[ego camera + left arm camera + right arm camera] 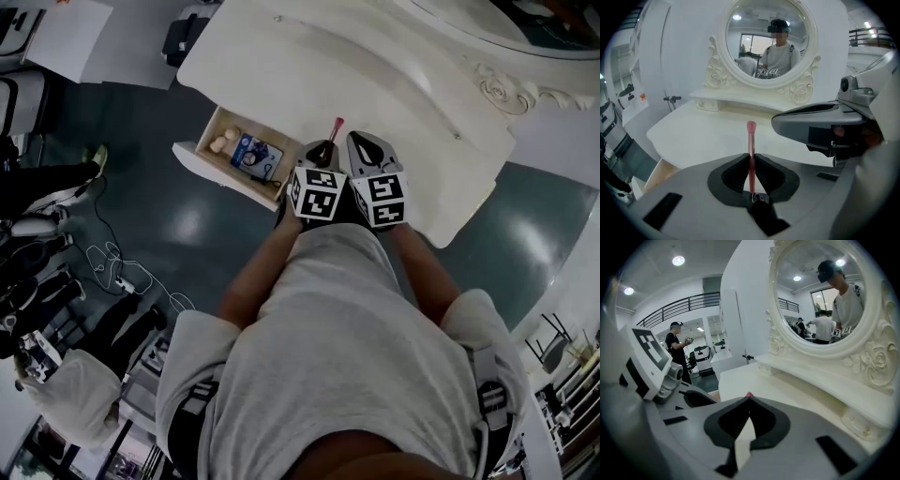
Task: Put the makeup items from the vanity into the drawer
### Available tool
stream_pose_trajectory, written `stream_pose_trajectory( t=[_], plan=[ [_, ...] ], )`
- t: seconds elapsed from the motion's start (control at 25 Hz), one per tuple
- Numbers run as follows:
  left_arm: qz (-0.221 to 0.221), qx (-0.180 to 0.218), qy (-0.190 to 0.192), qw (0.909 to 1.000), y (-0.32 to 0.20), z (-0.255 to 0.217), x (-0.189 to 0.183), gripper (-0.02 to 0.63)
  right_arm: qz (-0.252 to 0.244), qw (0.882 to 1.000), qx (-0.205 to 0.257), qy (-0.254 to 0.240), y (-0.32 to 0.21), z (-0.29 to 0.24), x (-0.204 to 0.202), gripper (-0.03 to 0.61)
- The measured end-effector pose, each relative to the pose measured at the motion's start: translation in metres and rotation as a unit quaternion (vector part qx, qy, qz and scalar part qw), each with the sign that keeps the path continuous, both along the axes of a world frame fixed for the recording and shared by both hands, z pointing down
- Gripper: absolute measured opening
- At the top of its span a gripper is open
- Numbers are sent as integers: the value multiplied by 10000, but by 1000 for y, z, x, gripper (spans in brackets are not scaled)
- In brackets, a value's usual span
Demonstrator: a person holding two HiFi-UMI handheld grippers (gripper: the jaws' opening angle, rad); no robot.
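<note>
My left gripper (751,158) is shut on a thin pink makeup stick (751,140), whose rounded tip pokes out past the pads. In the head view this left gripper (323,150) hangs over the front edge of the white vanity (375,75), and the stick (335,127) points at the tabletop. Pressed against its right side, the right gripper (367,142) is shut with nothing in it. Its closed jaws (749,401) show only the tabletop beyond. The open drawer (202,150) lies just left of both grippers. It holds a blue-and-white packet (255,155) and pale round items (221,143).
The oval mirror (766,40) in its carved frame stands at the back of the vanity above a raised shelf (811,380). Left of the drawer, cables (112,267) and equipment lie on the dark floor. A person (675,350) stands farther off in the room.
</note>
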State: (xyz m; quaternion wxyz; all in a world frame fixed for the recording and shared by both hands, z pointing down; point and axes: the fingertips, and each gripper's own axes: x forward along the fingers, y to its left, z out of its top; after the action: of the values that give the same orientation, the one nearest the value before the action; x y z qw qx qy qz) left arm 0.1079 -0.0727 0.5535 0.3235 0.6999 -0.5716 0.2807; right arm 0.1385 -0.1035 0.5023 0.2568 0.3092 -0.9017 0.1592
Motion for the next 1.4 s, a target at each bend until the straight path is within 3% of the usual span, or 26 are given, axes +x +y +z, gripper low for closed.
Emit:
stream_pose_trajectory(
  t=[0.76,1.4],
  plan=[
    [-848,29,89,9964,39,2,-56,48,-817,9966,-39,108,37,8,-61,15],
    [-1589,-13,89,9872,67,8,-105,48,-1538,9880,-71,107,61,19,-115,15]
  ],
)
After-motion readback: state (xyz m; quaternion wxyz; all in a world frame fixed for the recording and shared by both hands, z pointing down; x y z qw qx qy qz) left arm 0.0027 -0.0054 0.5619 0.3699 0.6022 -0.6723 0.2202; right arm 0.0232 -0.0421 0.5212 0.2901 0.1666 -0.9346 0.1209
